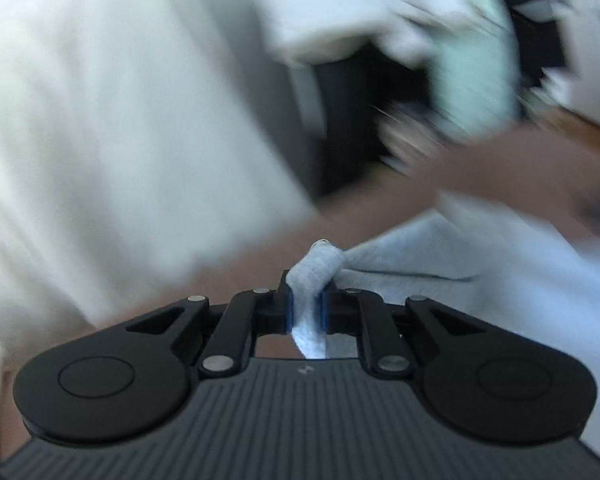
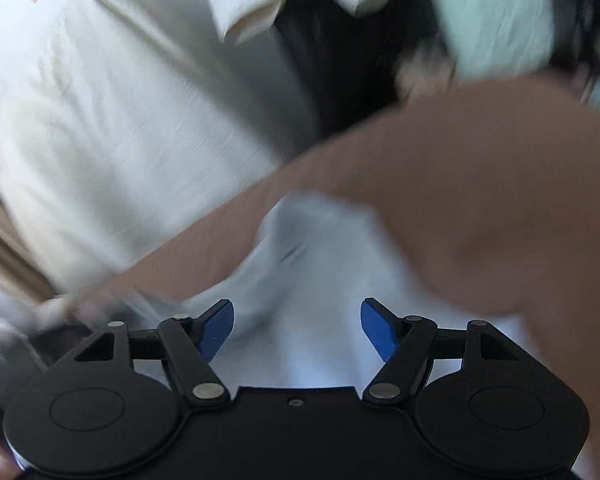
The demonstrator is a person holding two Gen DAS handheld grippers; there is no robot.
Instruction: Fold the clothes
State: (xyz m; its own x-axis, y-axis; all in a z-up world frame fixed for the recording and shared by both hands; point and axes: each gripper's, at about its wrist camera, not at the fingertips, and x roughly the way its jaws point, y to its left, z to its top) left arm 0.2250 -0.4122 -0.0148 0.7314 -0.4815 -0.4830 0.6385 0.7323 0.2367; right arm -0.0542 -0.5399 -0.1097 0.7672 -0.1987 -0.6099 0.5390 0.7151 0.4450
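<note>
Left tongs (image 1: pixel 307 308) pinch only a thin fold of cloth (image 1: pixel 420 256); it may slip. Right tongs (image 2: pixel 297 330) spread, empty.

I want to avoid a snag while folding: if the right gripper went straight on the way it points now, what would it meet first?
Most likely the pale blue garment lying between and ahead of the right gripper, whose jaws stand open. Blur leaves depth uncertain.

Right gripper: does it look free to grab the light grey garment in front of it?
Probably yes. The right gripper is open, with the light grey garment lying straight ahead between its fingers and nothing in front of it, though blur hides whether it touches.
</note>
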